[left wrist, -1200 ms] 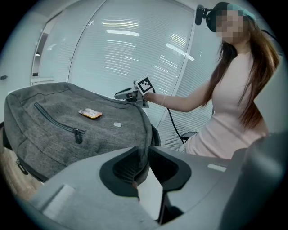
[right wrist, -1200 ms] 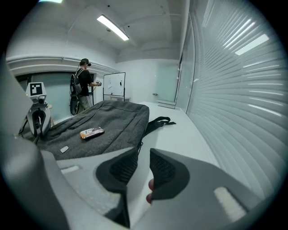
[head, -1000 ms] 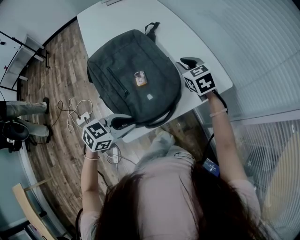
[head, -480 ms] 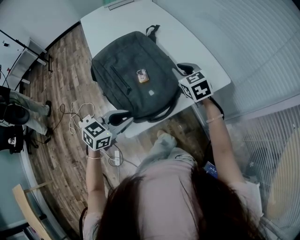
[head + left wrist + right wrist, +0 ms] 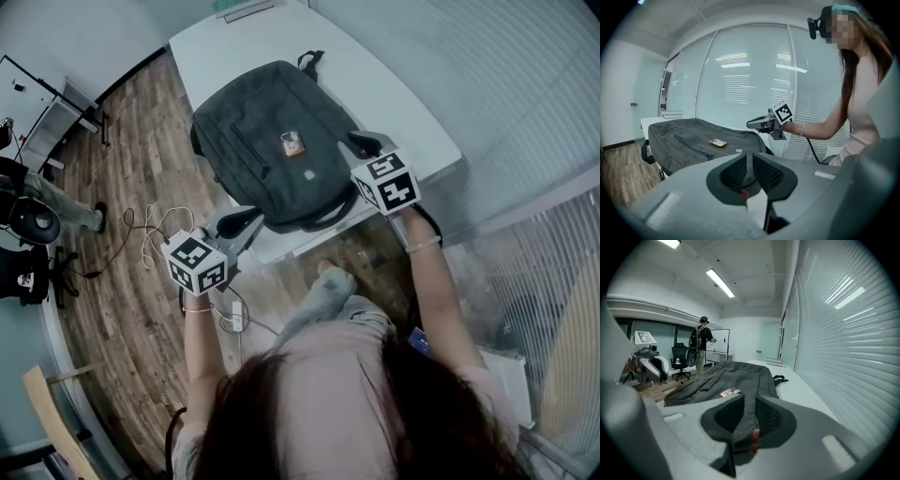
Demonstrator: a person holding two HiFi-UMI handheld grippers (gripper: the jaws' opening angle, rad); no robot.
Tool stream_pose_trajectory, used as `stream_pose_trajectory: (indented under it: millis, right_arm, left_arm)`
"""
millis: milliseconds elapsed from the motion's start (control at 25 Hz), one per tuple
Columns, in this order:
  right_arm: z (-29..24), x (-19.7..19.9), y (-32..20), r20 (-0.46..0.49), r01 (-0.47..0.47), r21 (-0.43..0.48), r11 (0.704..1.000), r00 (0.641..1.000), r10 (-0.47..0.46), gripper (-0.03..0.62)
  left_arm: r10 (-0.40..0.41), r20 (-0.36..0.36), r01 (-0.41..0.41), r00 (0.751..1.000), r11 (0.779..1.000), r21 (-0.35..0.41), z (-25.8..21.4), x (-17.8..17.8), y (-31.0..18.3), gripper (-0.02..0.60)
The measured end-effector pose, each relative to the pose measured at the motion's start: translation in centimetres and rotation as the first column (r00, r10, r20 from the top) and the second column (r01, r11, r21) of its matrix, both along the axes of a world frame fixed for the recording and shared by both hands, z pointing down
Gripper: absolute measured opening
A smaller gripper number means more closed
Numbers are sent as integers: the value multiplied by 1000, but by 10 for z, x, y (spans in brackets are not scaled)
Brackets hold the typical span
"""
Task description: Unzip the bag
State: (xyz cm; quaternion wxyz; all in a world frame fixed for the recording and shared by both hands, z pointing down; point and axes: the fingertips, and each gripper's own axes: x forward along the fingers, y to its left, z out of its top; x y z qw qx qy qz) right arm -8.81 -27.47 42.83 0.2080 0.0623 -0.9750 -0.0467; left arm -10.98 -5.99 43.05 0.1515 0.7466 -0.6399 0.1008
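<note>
A: Backpack (image 5: 277, 155)?
B: Flat on white table (image 5: 384, 103), front zip (image 5: 251, 157) shut, contents hidden.
A: Tongs?
B: L gripper (image 5: 246, 221) jaws just narrowing, nothing btwn. R gripper (image 5: 361, 142) jaws apart, empty, at its right edge.

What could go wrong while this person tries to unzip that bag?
The bag lies near the edge of the table and neither gripper holds it, so tugging the front zip might drag it off. The left gripper has just been closing its jaws with nothing between them, so it may miss the pull. Floor cables could trip the person.
</note>
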Motion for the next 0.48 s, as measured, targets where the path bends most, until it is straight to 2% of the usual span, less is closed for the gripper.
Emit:
stream_pose_trajectory:
  millis: [280, 480]
  right_arm:
    - [-8, -1, 26, 49, 2, 5, 1000, 999, -2, 38]
    - [-18, 0, 42, 75, 6, 24, 1000, 997, -8, 6]
  left_arm:
    - [-75, 21, 73, 997, 995, 65, -17, 1, 0, 41]
    - [-134, 9, 132, 991, 986, 106, -31, 2, 2, 31]
